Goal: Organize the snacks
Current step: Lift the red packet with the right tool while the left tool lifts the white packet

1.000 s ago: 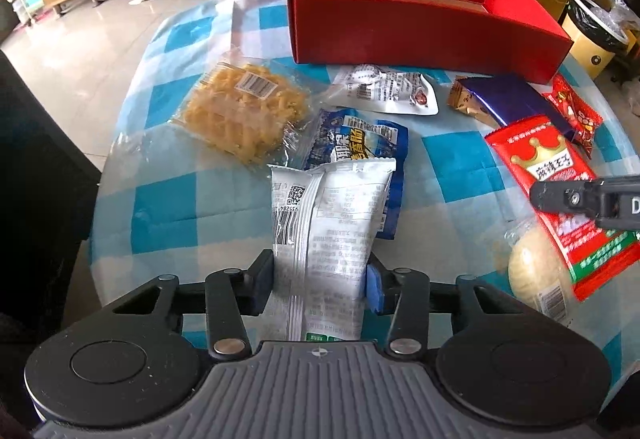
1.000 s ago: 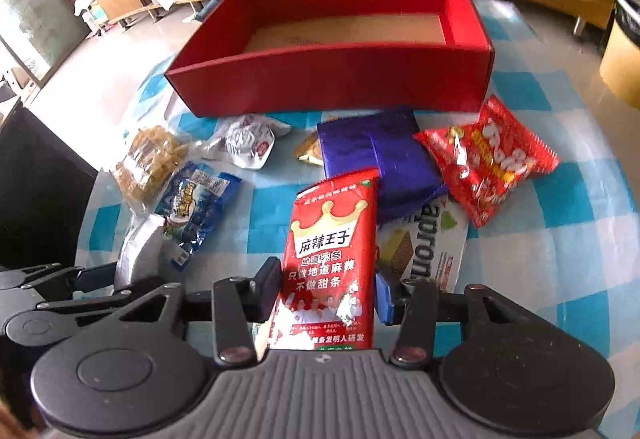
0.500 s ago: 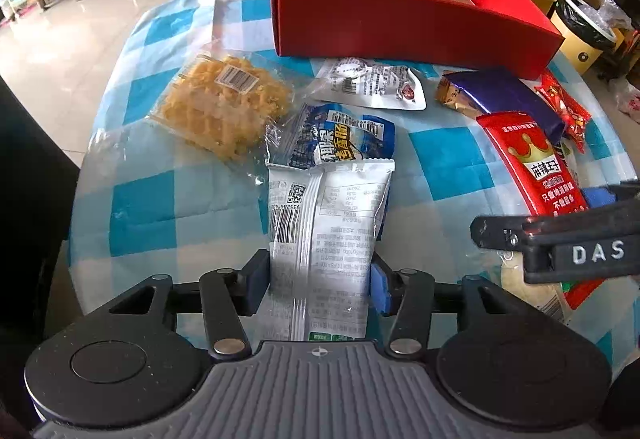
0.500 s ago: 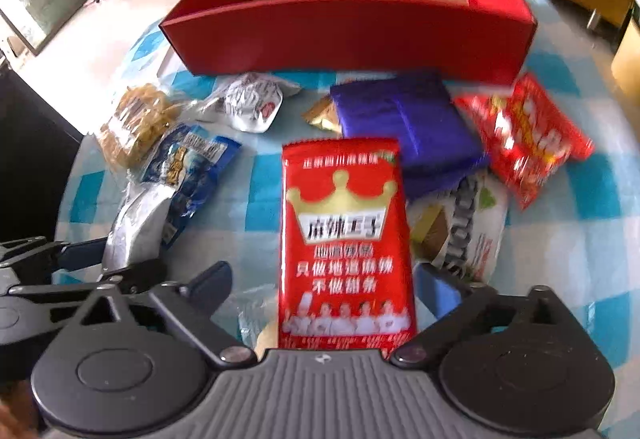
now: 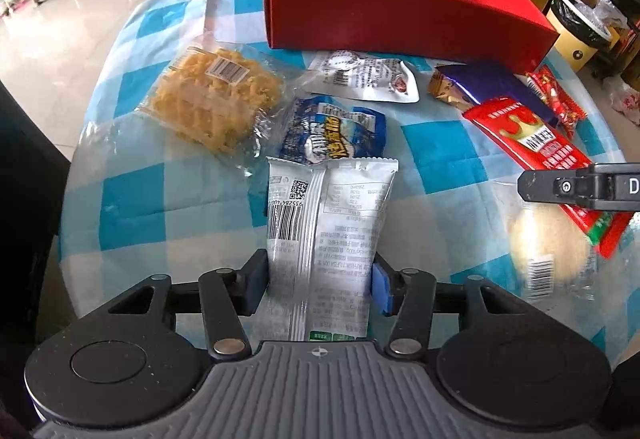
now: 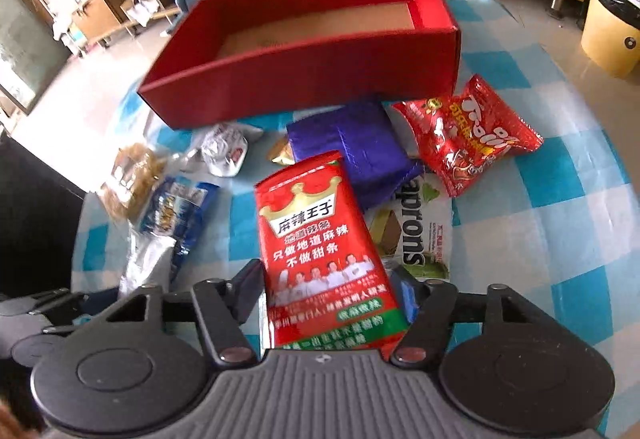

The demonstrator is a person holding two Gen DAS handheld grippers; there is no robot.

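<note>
1. Left wrist view: left gripper (image 5: 320,279) pinches a silver-white foil snack packet (image 5: 326,239) with barcode and QR code, back side up; both blue pads press its long edges. Its jaws opened slightly within the last second, packet between them throughout.
2. Just past the packet's top edge lies a blue crinkled snack bag (image 5: 336,137), touching it. Left of that, a clear plastic bag of yellow noodle-like snack (image 5: 212,107).
3. Small white flat sachet with printed text (image 5: 366,81) sits near the front wall of the long red cardboard box (image 5: 400,19), which stands open-topped at the far end of the blue-and-white checked tablecloth (image 5: 132,195).
4. Right side: purple foil packet (image 5: 492,87), red packet with gold crown (image 5: 532,143), small red bag (image 5: 560,107) at the edge. The right gripper's black finger (image 5: 580,187) crosses over the crown packet. Round pale bun in clear wrap (image 5: 548,243) lies blurred beneath.
5. Right wrist view: right gripper (image 6: 330,291) clamps the red packet with gold crown (image 6: 320,239) near its lower end; the jaws have just closed in on it after a wide opening. The packet tilts up towards the red cardboard box (image 6: 304,79), whose brown floor shows bare.
6. Beside it: purple foil packet (image 6: 356,147), white-green wafer pack (image 6: 416,239) partly under both, shiny red crinkled bag (image 6: 468,135) to the right.
7. Left: white sachet (image 6: 226,151), noodle bag (image 6: 134,175), blue bag (image 6: 180,211), silver packet (image 6: 148,263), all blurred.
</note>
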